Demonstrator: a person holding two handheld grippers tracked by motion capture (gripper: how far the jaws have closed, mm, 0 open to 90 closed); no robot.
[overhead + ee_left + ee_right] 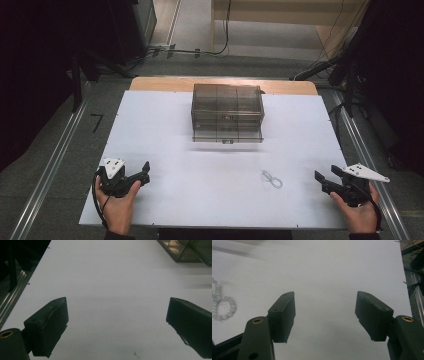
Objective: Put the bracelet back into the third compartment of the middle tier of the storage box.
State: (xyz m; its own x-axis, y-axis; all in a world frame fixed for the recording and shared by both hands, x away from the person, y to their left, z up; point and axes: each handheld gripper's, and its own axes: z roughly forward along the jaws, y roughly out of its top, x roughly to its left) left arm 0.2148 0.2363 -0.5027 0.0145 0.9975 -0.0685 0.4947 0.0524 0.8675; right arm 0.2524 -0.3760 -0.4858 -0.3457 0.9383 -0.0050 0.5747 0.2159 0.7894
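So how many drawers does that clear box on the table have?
2, stacked at the front of the clear box: an upper drawer and a lower drawer, which sticks out slightly. The smoky walls may hide more.

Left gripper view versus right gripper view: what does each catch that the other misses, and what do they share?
The left gripper view catches a corner of the smoky clear drawer box at upper right and the left claw, jaws wide apart. The right gripper view catches the pale bead bracelet at its left edge and the right claw, also open. Both share the white tabletop, with nothing between the jaws.
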